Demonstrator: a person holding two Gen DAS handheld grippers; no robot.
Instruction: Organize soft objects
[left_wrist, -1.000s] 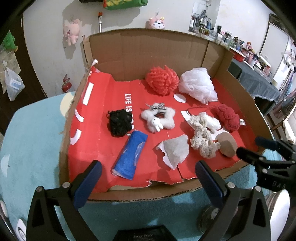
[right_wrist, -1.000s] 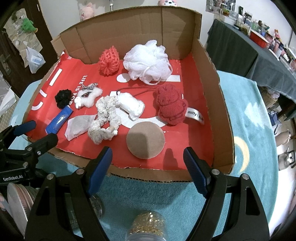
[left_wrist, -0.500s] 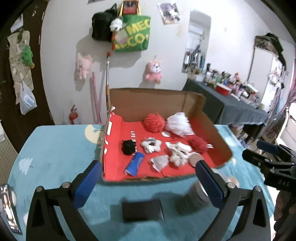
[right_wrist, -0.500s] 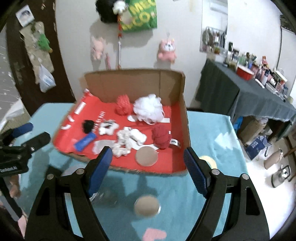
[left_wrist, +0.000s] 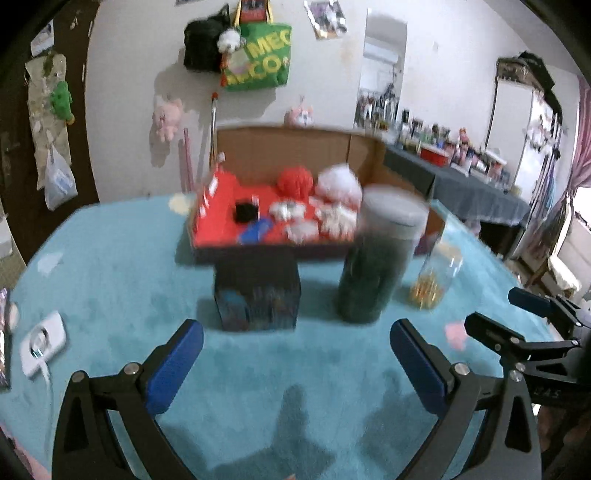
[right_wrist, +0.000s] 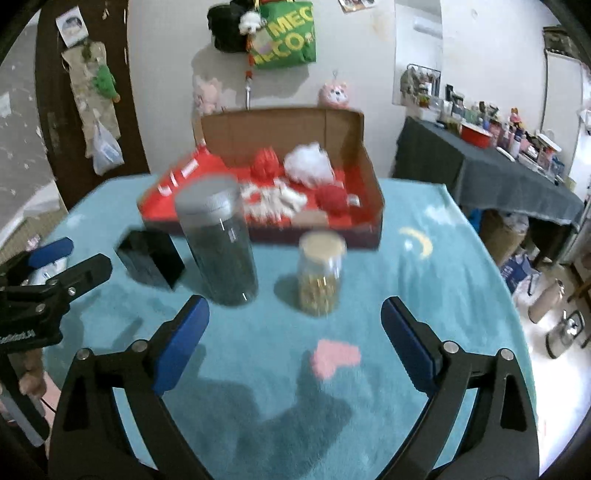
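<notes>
Left tongs (left_wrist: 296, 354) spread wide and empty, right tongs (right_wrist: 294, 332) opening with nothing between them, cardboard box (right_wrist: 364, 173) of soft things beyond on the counter (right_wrist: 443, 280).

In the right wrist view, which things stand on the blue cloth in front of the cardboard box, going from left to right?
Black box → tall dark jar with grey lid → small glass jar with golden contents.
</notes>
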